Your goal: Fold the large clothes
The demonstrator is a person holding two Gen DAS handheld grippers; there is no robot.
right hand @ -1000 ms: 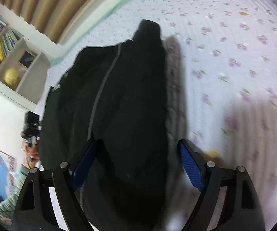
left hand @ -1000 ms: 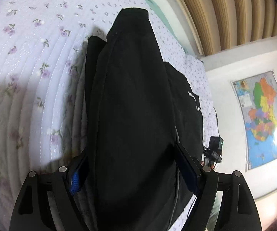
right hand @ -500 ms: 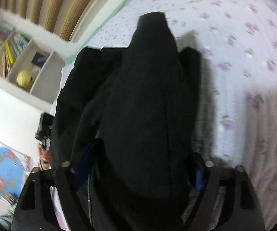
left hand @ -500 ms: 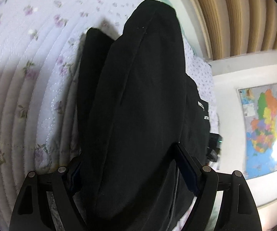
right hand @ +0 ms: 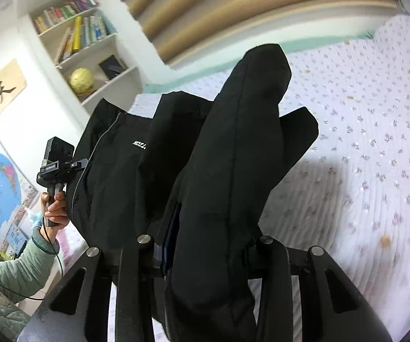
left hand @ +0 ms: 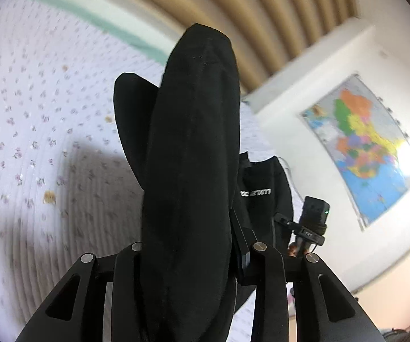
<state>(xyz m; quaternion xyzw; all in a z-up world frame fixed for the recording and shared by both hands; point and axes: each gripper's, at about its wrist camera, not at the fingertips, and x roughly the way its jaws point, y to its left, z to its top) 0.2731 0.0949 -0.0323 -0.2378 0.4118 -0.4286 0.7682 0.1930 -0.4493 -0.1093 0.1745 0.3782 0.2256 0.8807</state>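
Note:
A large black garment (left hand: 193, 148) with a small white logo hangs between my two grippers, lifted above the bed. My left gripper (left hand: 189, 245) is shut on a thick fold of the garment, which fills the space between its fingers. My right gripper (right hand: 205, 242) is shut on another fold of the same garment (right hand: 233, 156). The garment's body with the logo (right hand: 139, 145) droops to the left in the right wrist view. The other gripper and the hand holding it (right hand: 55, 199) show at the left there.
The bed with a lilac floral quilt (left hand: 34, 142) lies below; it also shows in the right wrist view (right hand: 375, 142). A map (left hand: 361, 142) hangs on the white wall. A bookshelf (right hand: 85, 45) with a globe stands by the wall. Beige curtains (right hand: 233, 8) hang behind the bed.
Both grippers have closed on the black garment and lifted it off the quilt. Both views have tilted up toward the wall and curtains.

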